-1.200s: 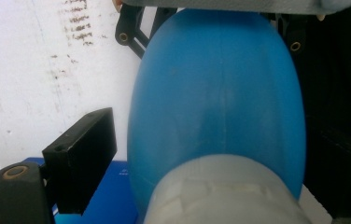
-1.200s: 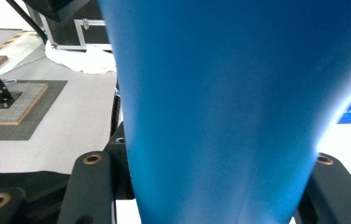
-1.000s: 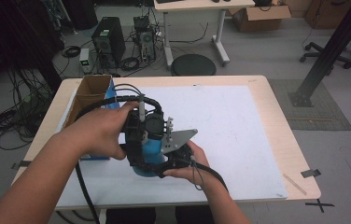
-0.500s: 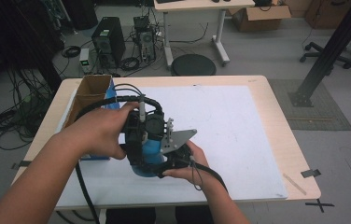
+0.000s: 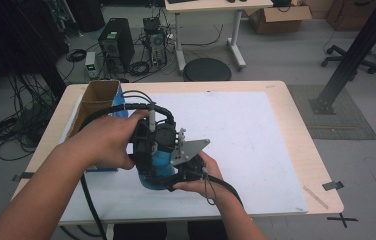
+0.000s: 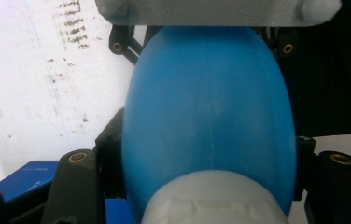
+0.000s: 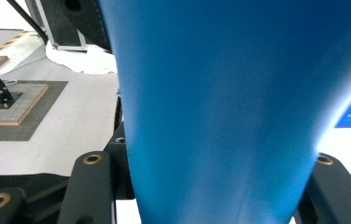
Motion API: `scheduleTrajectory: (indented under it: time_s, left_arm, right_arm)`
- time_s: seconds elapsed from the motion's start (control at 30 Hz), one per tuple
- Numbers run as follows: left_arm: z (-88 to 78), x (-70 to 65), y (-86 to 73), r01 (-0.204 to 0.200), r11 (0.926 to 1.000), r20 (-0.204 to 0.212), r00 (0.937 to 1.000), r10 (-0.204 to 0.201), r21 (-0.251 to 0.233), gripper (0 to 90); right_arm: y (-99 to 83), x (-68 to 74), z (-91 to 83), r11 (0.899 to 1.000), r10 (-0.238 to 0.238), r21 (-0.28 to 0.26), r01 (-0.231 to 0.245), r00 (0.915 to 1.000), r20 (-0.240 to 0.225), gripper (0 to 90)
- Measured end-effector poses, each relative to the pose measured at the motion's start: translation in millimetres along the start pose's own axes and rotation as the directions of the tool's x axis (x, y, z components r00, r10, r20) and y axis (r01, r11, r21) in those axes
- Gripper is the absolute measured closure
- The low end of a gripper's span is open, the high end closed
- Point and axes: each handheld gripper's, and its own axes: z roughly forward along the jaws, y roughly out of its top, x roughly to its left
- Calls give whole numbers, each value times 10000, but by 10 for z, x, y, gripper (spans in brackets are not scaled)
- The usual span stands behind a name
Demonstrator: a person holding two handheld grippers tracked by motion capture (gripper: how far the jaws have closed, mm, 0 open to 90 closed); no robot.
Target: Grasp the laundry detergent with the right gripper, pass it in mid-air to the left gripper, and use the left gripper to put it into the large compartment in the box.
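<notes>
Gripping a smooth blue plastic bottle (image 5: 157,167) from two sides, held just above the white paper-covered tabletop (image 5: 256,135), near its front edge. Clamped on the bottle's rounded body: the left gripper (image 5: 148,145), jaws just closed down onto it, black pads flanking the blue shell (image 6: 206,116) with a whitish cap (image 6: 213,198) at the bottom of that view. Clamped on the bottle as well: the right gripper (image 5: 183,172), from the opposite side and lower, its jaws pressed against the blue wall (image 7: 225,116). Looks like a two-handed hold freshly secured, probably ahead of twisting the cap or passing the bottle over; which one, hard to say. Next move calls for one grip staying firm while the other turns or lets go, without squeezing the soft wall out of shape. Left of the bottle, an open brown cardboard box (image 5: 96,97) beside a flat blue carton (image 5: 103,167). Beyond the tabletop, a round black stool (image 5: 207,69).
</notes>
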Motion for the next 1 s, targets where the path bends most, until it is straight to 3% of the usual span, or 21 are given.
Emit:
scheduleTrajectory:
  time_s: [0.77, 0.83, 1.0]
  left_arm:
    - [-84, -32, 46, 131, 9993, -276, 9995, -121, 344, 391]
    - [-106, -20, 39, 246, 9988, -347, 9991, -231, 420, 391]
    - [-120, 1, 19, 399, 9985, -391, 9985, -384, 381, 390]
  right_arm:
    - [31, 3, -34, 9993, -246, -265, 250, 9996, 125, 427]
    - [25, -3, -43, 9991, 78, -425, -74, 9999, 79, 341]
    - [3, -18, -73, 9979, 259, -605, -245, 9994, 225, 263]
